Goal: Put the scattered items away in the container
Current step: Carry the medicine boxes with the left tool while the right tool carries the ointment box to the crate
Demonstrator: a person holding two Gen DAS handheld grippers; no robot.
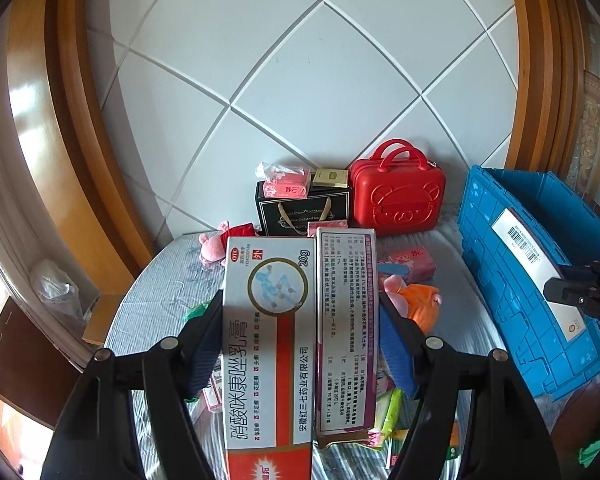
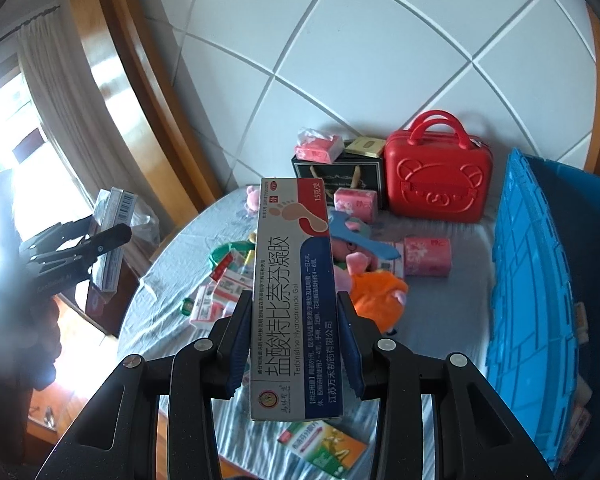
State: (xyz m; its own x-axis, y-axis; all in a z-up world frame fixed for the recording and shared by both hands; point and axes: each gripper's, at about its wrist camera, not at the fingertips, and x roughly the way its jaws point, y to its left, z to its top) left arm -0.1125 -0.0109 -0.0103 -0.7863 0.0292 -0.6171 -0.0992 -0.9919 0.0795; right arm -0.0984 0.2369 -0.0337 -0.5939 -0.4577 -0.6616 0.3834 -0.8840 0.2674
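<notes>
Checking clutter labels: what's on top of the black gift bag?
On the black gift bag: a pink tissue pack and a gold box. The bag's inside is covered, so unseen.

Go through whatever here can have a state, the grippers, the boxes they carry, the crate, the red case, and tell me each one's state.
Left gripper: shut on two medicine boxes.
Two medicine boxes: side by side, held above the bed.
Right gripper: shut on the foot cream box.
Foot cream box: held lengthwise, lifted.
Blue crate: open on top.
Red case: closed, upright.
Black gift bag: upright, tissue pack on top.
</notes>
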